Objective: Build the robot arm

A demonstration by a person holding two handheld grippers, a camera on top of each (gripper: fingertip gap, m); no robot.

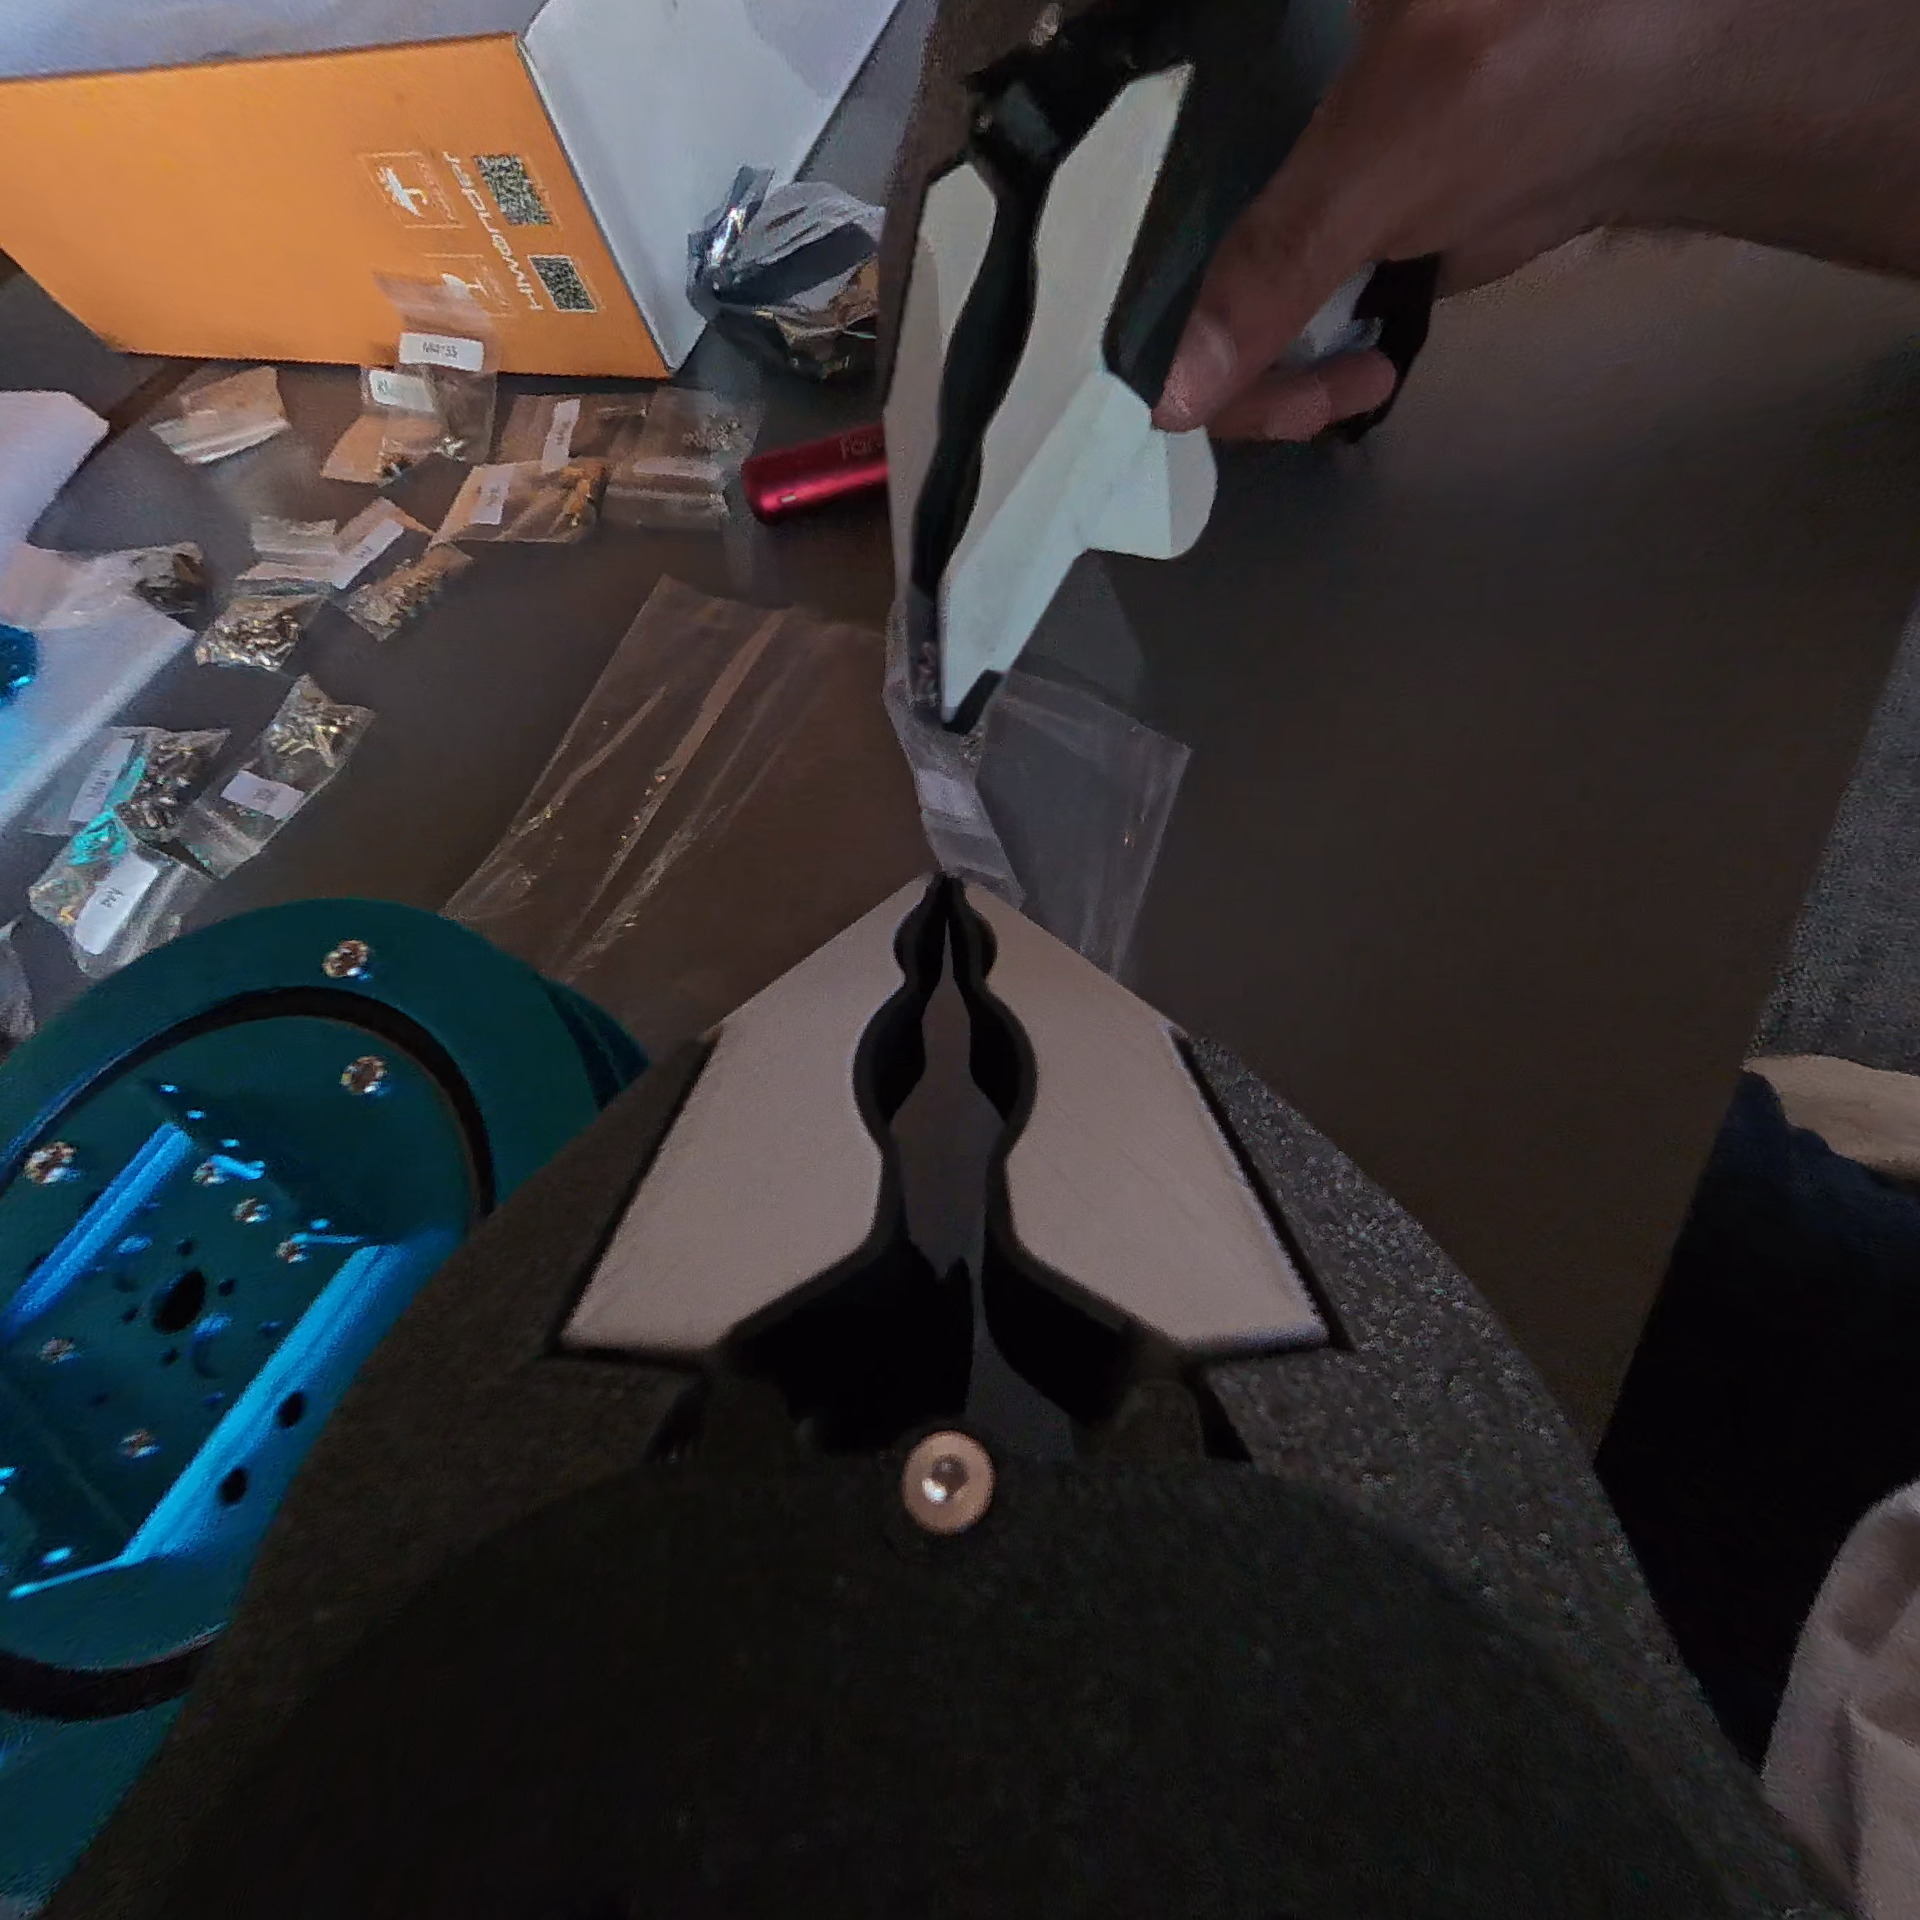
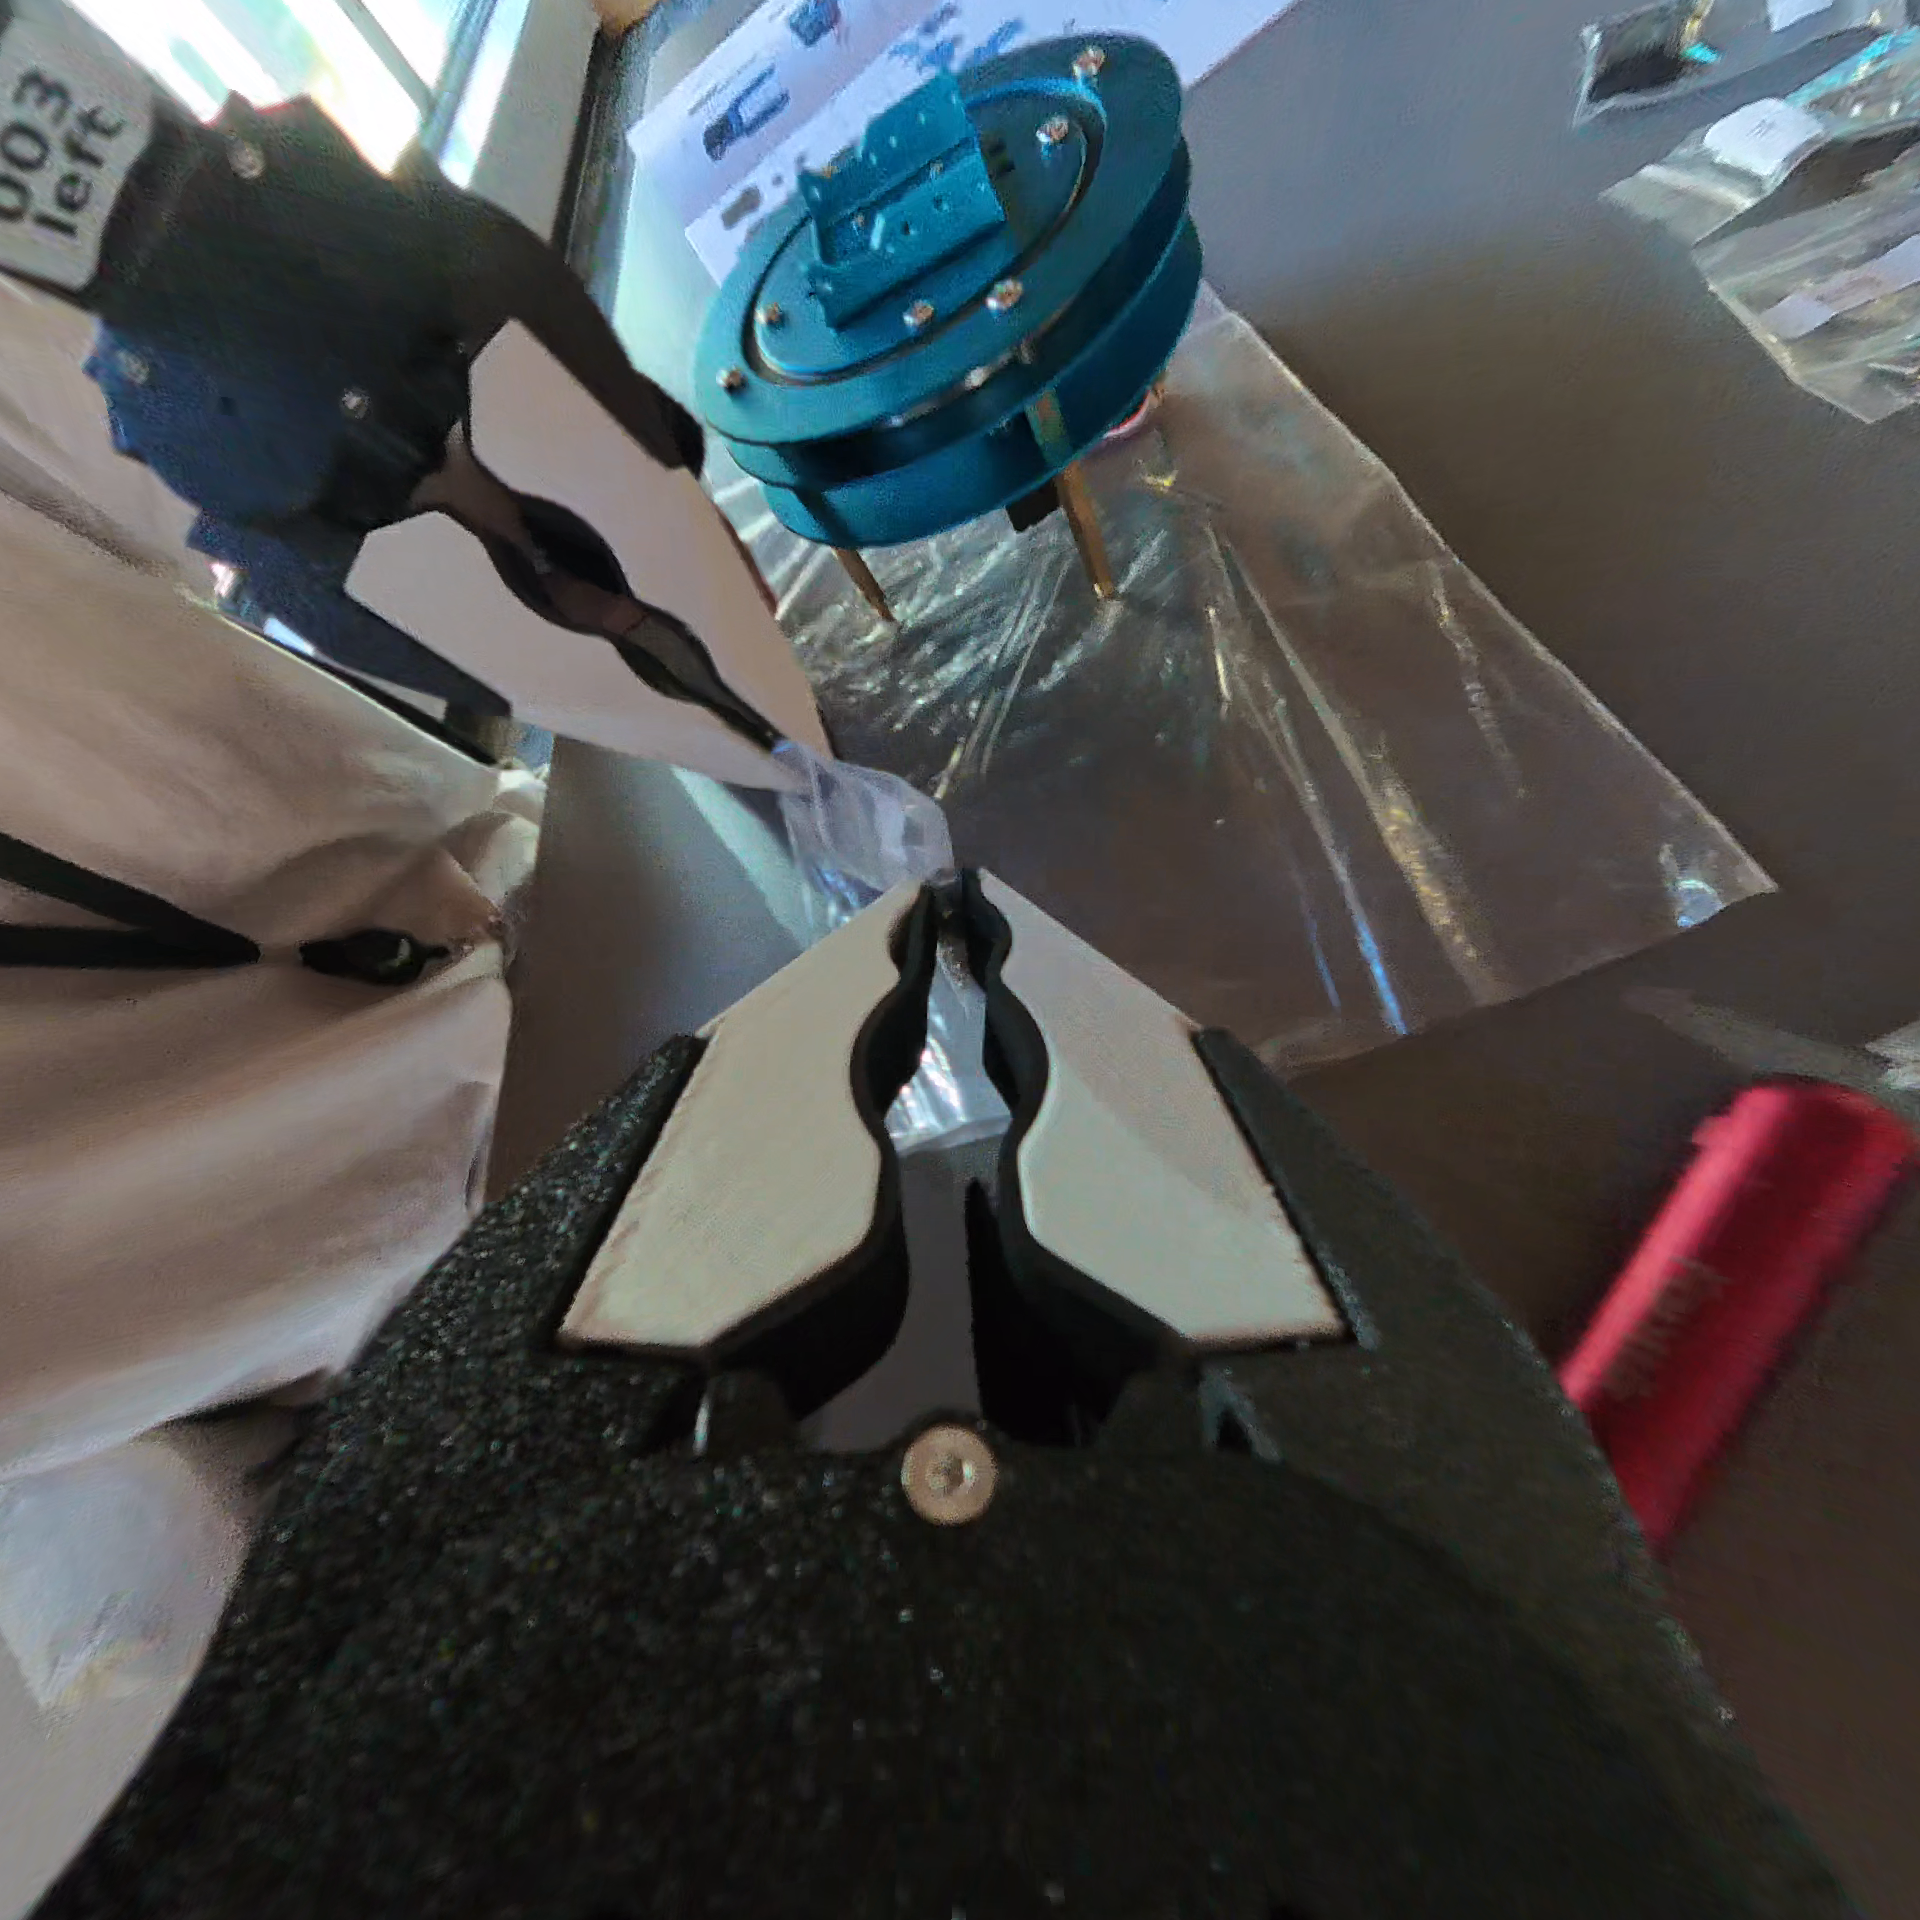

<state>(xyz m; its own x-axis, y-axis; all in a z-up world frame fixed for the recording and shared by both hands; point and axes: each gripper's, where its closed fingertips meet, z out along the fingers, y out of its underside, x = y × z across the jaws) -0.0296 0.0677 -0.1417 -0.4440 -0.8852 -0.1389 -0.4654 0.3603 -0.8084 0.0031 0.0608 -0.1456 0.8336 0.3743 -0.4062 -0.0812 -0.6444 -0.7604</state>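
- Blue base (image 1: 239,1226) stands left on the table (image 1: 1455,831), beside loose screw packets (image 1: 281,623).
- Left gripper (image 1: 948,883) pinches one end of a small bag (image 1: 951,800).
- Right gripper (image 2: 951,894) pinches the other end; bag looks unopened, held above the table.

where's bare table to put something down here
Bare table lies right of the small clear bag both grippers pinch. Left is crowded: screw packets, a flat plastic sheet, the teal round assembly, orange box.

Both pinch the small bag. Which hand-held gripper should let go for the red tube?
Right, probably: the red tube lies beside the right hand-held gripper; the left hand-held gripper sits by the teal base.
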